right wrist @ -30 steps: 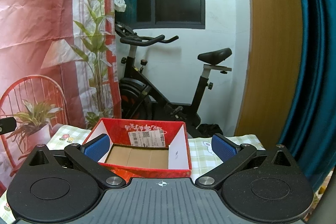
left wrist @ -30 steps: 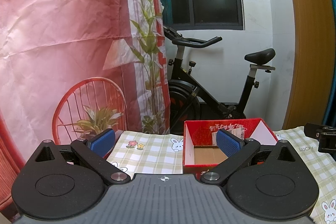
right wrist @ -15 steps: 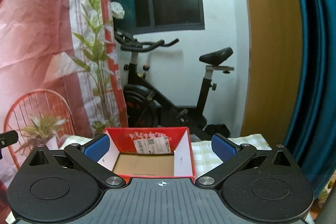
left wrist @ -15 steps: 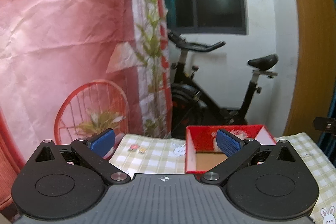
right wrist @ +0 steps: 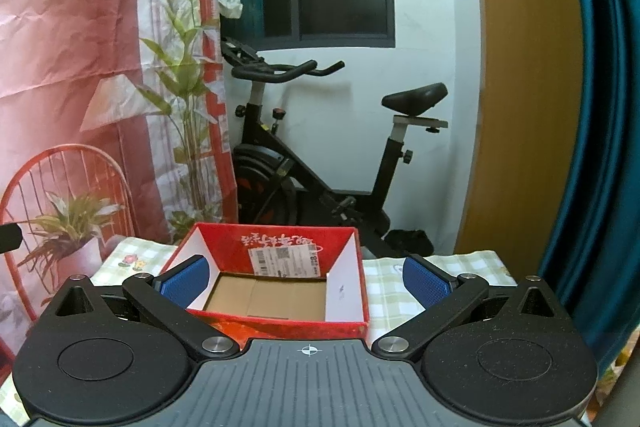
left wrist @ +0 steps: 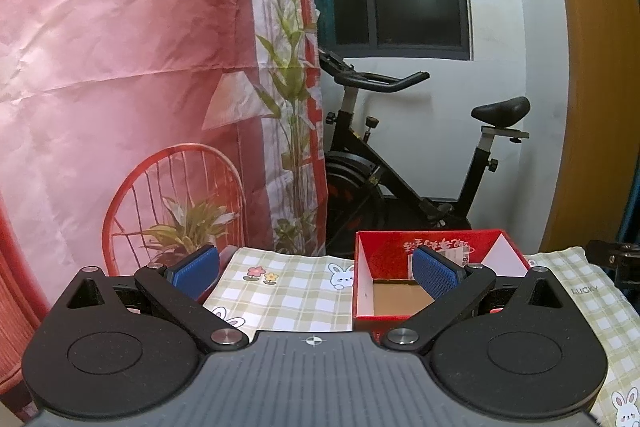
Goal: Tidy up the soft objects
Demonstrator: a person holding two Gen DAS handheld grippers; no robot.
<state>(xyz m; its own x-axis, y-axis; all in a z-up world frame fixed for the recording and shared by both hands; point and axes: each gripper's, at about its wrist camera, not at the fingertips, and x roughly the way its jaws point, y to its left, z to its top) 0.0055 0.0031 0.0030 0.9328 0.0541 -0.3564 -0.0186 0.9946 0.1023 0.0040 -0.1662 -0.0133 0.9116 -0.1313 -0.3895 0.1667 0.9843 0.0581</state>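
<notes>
Box (right wrist: 280, 287) as landmark: it lies dead ahead of right gripper (right wrist: 306, 279), ahead and to the right of left gripper (left wrist: 316, 273). Right is nearer. Both grippers spread wide, holding nothing. Box empty; no soft objects in view.

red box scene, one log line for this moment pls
left gripper: open, empty | right gripper: open, empty | red box: empty, on checked cloth

Checked tablecloth (left wrist: 288, 291): word "LUCKY" printed near its right edge. Red cardboard box (right wrist: 280, 327): white decorative script on the inner back wall, seen inverted, not legible; white shipping label (right wrist: 286, 259) with barcode, print too small to read.
</notes>
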